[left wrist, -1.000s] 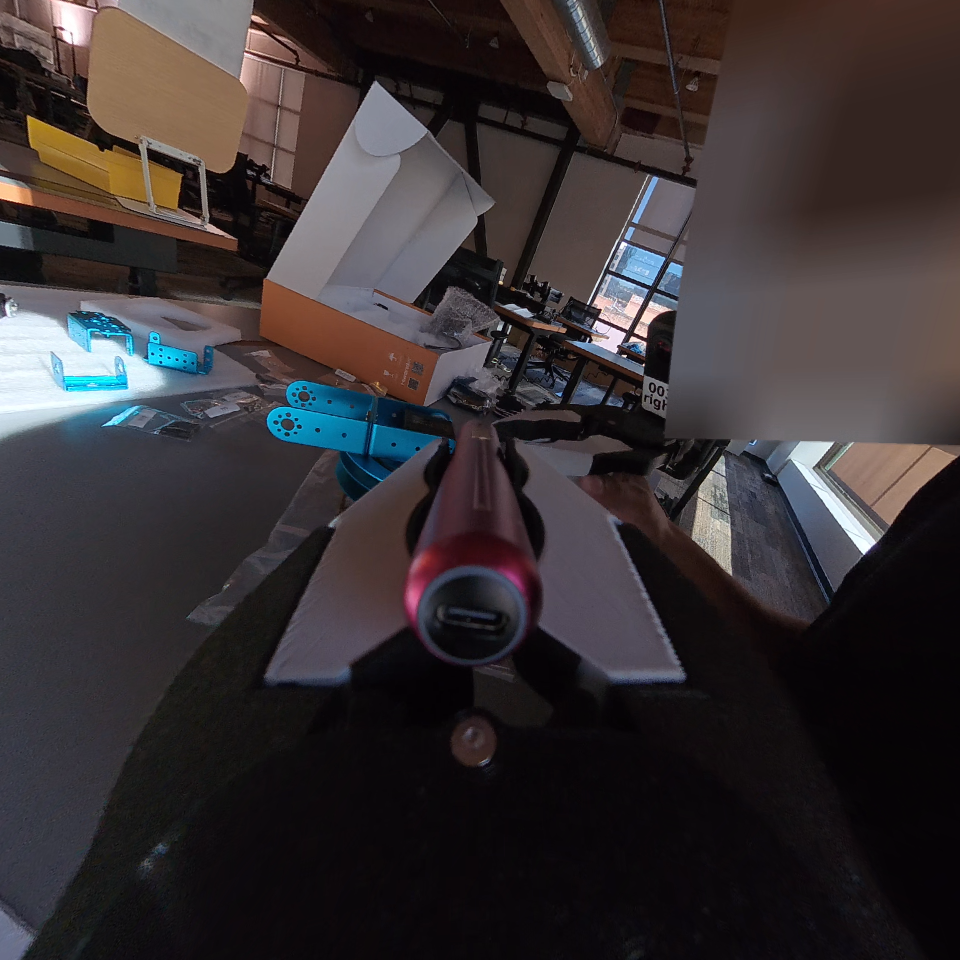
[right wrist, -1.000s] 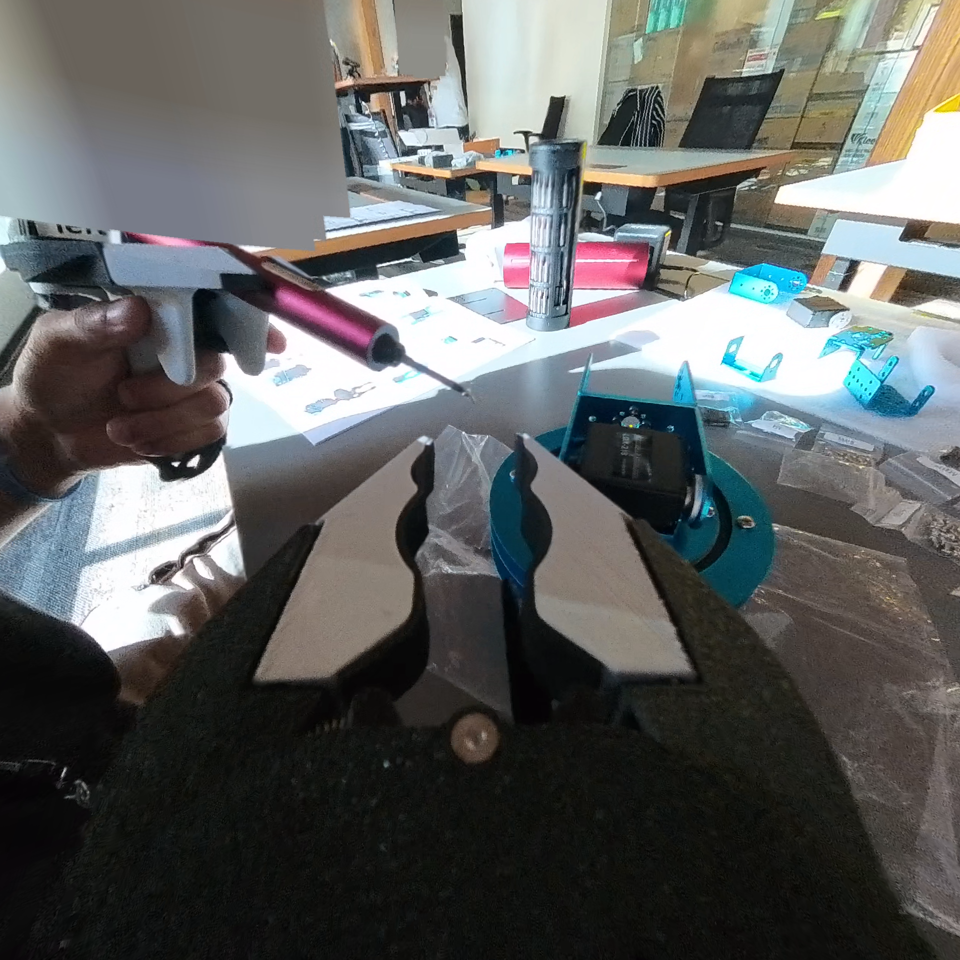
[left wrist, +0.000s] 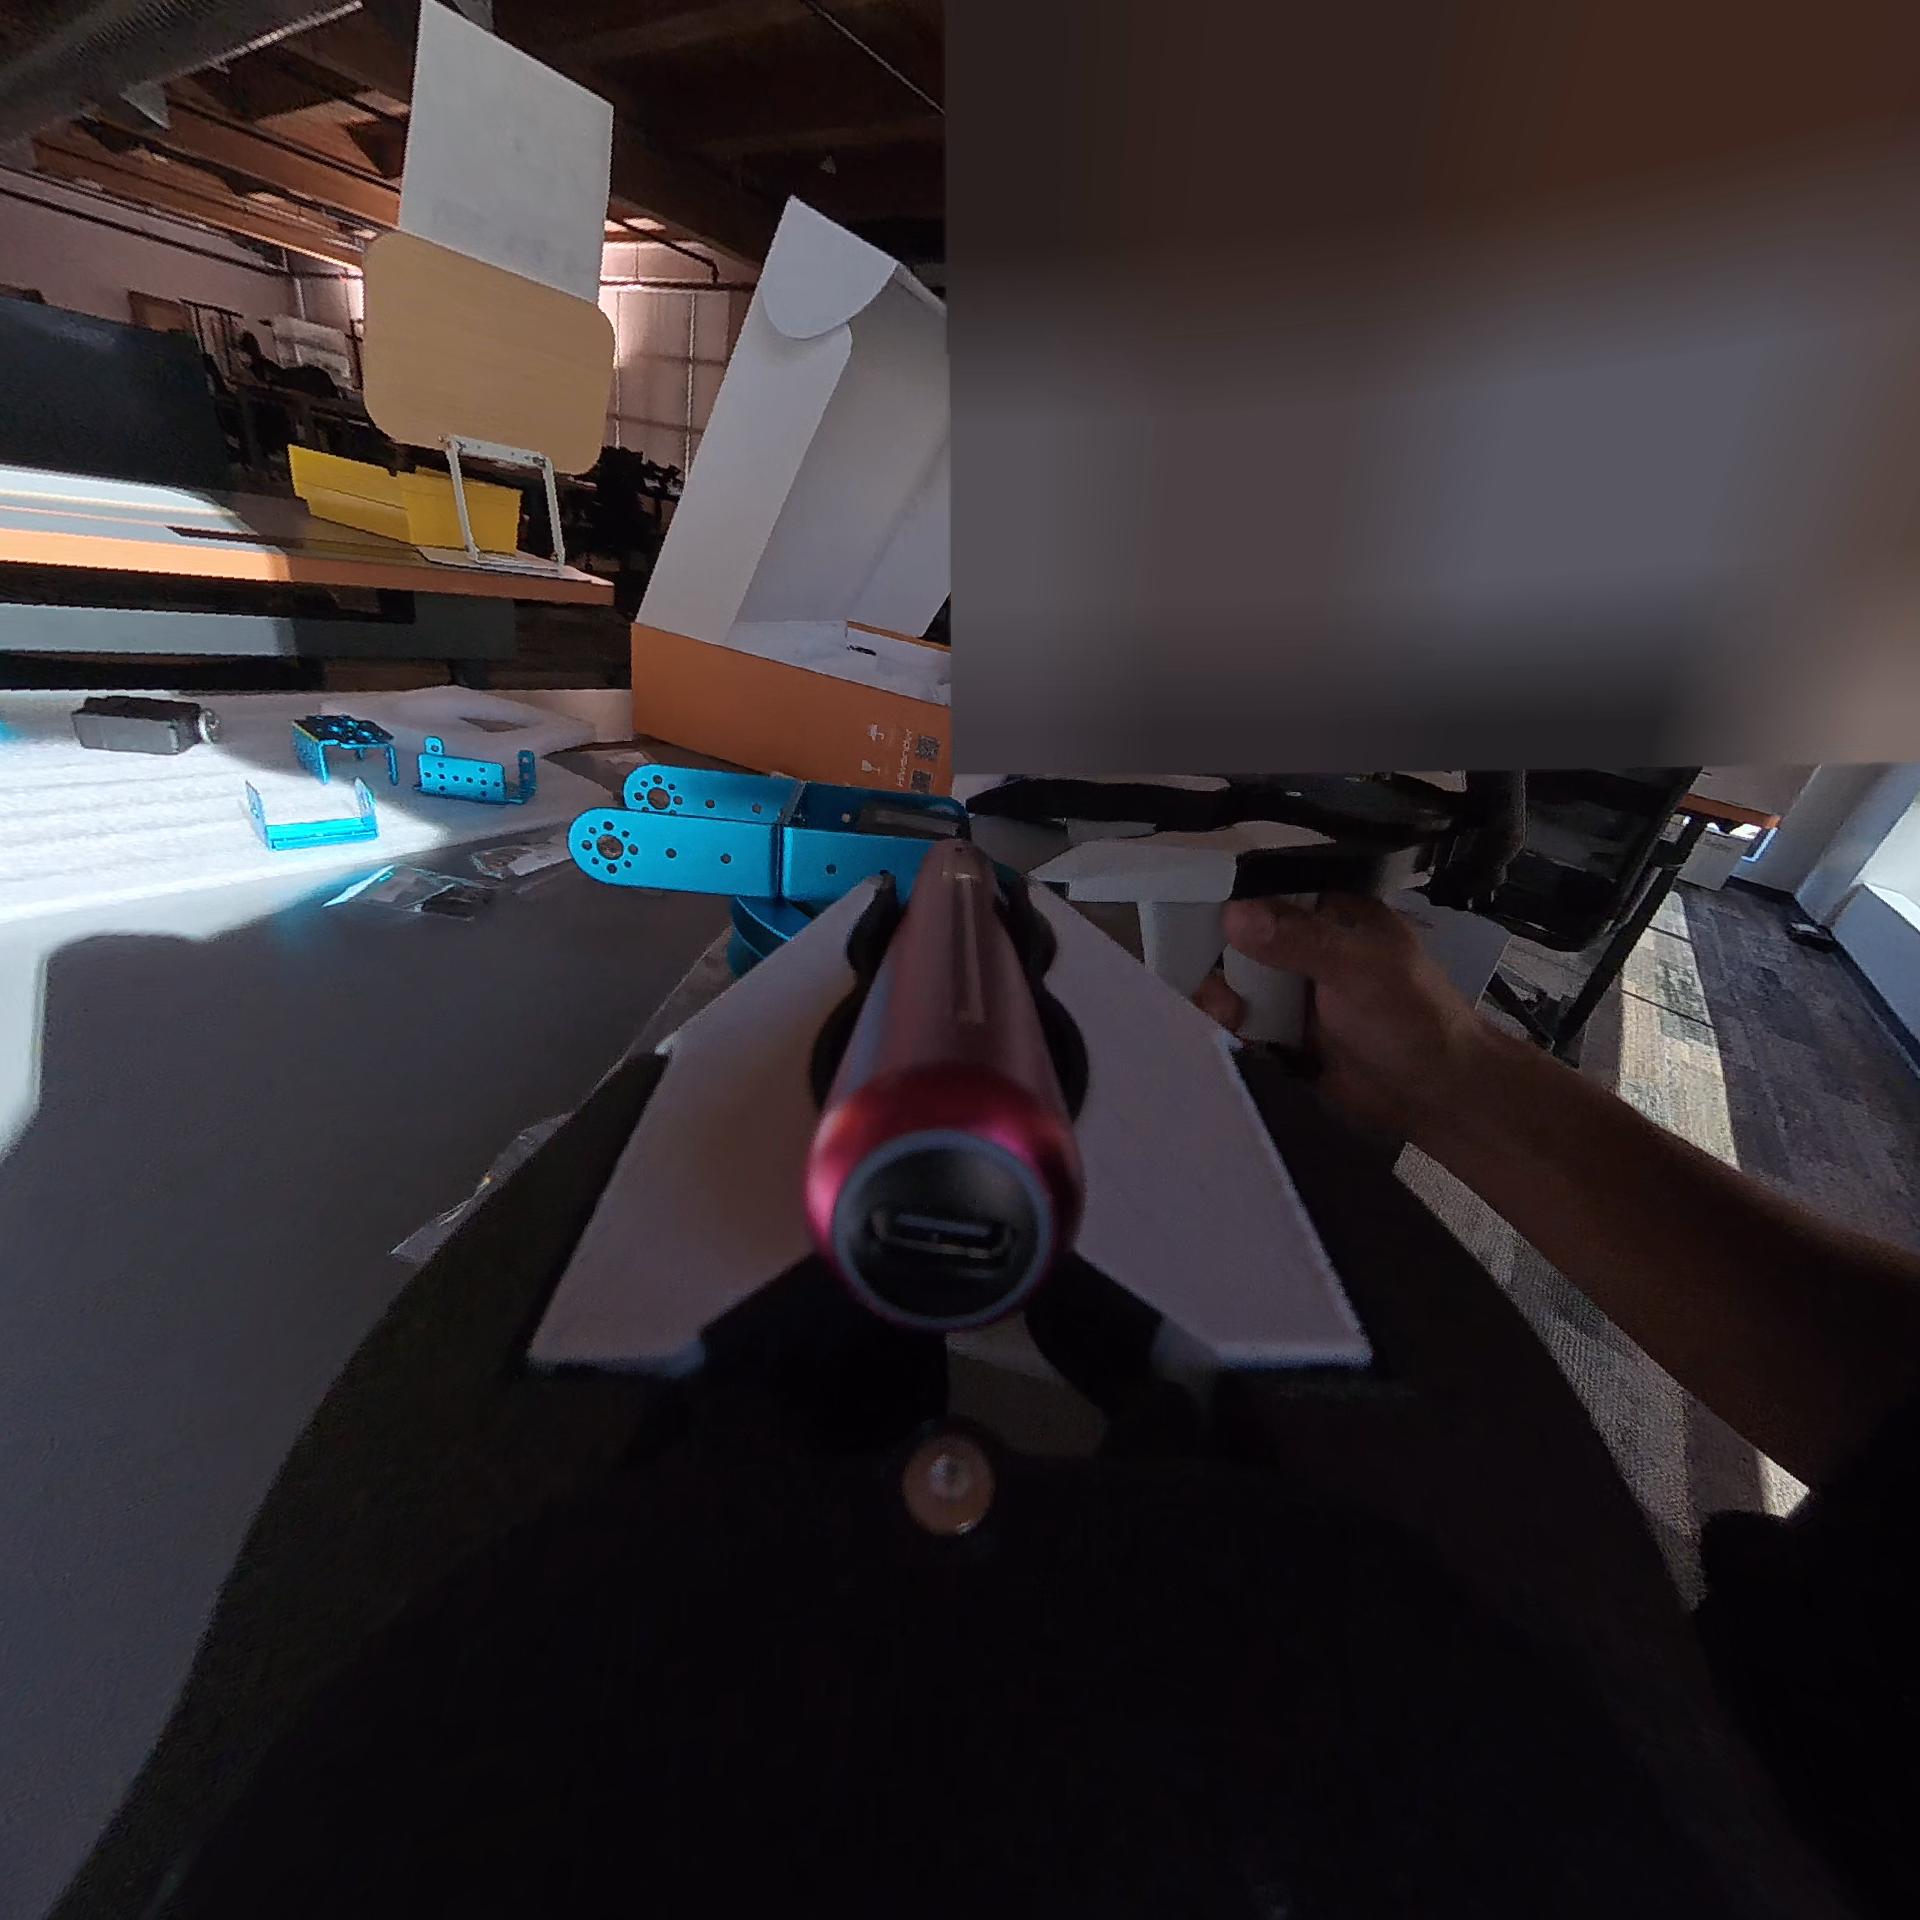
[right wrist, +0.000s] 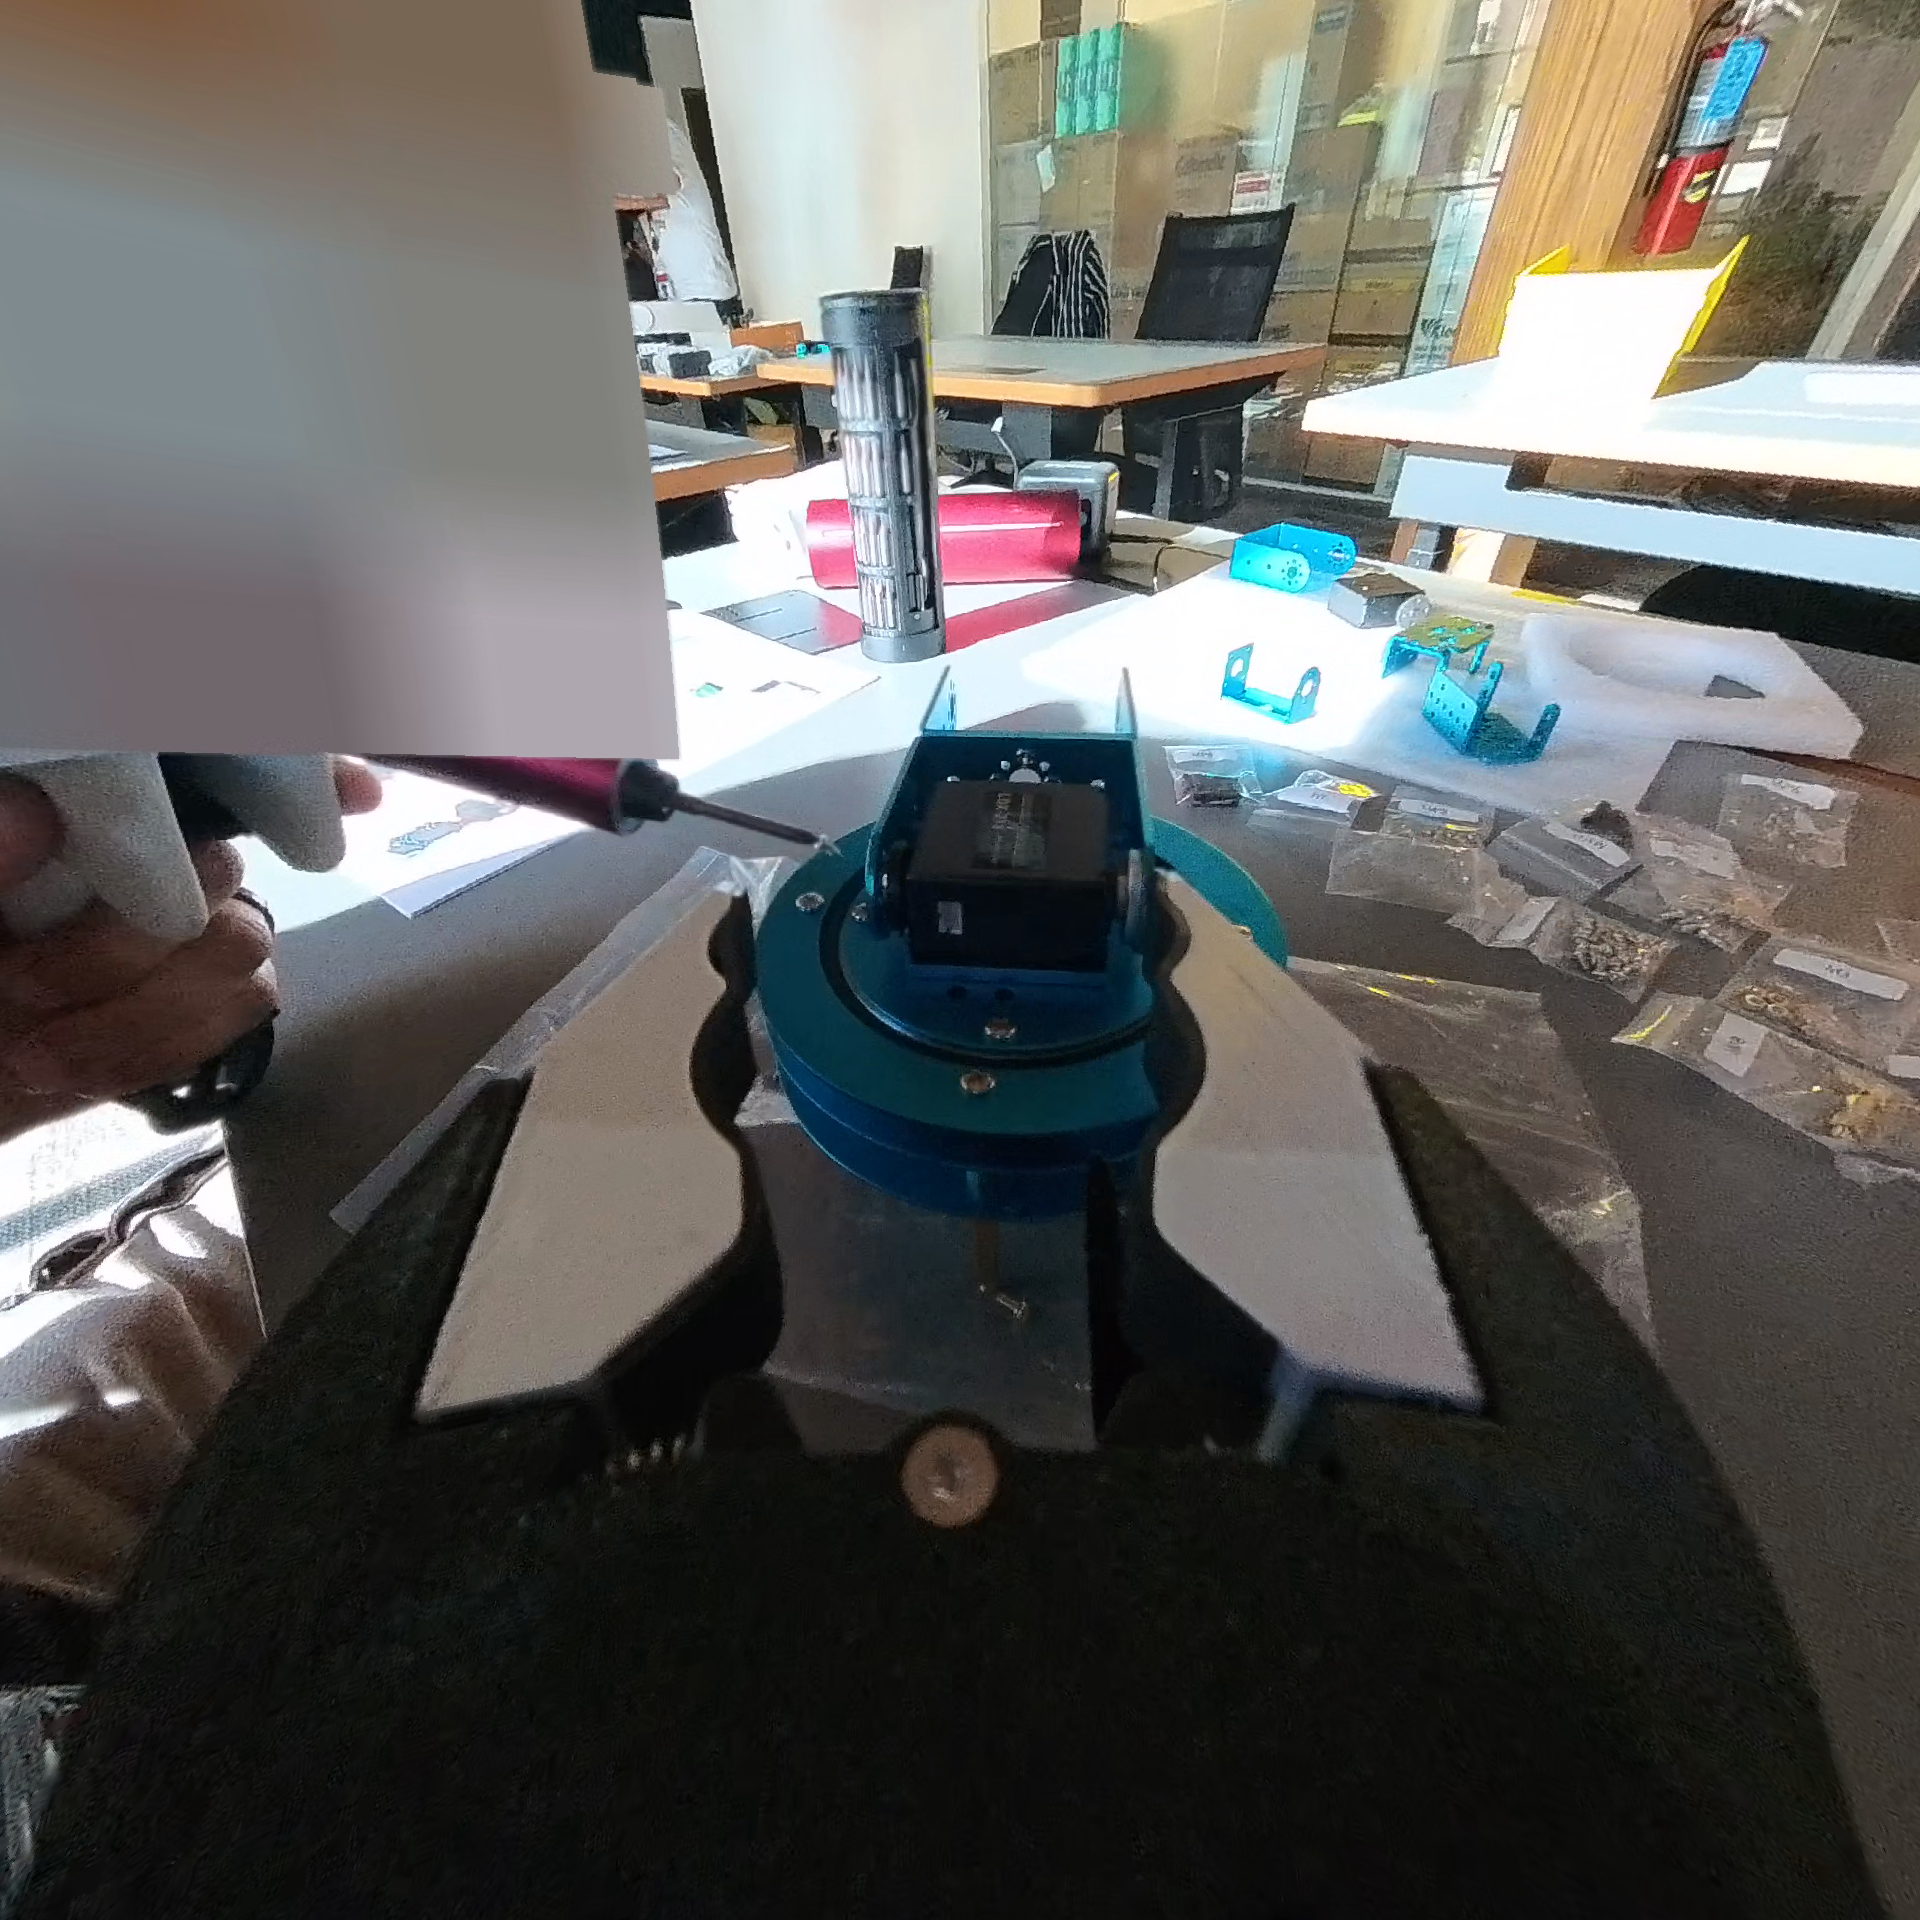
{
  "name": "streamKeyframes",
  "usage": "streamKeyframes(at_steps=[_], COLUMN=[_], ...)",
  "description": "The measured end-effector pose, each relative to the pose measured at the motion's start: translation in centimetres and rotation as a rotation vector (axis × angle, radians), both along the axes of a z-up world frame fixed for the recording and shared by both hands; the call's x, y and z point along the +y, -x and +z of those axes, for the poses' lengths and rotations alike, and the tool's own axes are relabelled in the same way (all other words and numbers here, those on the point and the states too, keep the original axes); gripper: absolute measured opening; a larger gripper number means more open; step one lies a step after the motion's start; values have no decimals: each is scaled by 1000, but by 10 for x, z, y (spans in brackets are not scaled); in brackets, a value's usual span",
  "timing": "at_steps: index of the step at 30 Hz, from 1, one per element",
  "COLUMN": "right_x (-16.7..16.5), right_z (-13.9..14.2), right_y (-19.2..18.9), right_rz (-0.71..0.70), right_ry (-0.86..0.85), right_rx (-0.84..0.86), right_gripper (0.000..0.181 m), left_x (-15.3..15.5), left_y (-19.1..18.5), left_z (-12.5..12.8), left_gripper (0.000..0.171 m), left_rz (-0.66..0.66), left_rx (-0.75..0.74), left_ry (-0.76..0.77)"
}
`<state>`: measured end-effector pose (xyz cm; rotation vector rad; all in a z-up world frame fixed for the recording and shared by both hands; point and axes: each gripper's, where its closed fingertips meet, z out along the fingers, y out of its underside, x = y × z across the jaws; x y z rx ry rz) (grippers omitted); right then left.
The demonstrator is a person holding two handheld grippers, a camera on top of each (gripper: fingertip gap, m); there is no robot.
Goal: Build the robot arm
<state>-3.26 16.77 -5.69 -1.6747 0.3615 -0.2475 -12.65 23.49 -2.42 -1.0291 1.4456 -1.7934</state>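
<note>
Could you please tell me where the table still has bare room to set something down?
The dark tabletop left of the blue base lies bare, bordered by white foam. Right of the base it is crowded: parts bags, blue brackets.

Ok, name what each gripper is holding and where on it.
The left gripper clamps the red electric screwdriver along its barrel. The right gripper straddles the blue round base, jaws open; contact cannot be told.
</note>
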Motion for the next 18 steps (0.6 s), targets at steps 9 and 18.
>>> streamKeyframes(at_steps=[9, 18], right_x=[2, 12], right_z=[-2, -12], right_y=[-12, -19], right_rz=[-55, -64], right_ry=[15, 96], right_rx=[-34, -52], right_gripper=[77, 75], left_x=[2, -2], left_y=[-3, -3], left_z=[-1, 0], left_gripper=[20, 20], left_rz=[2, -25], left_rx=[-3, -26], left_ry=[-13, -55])
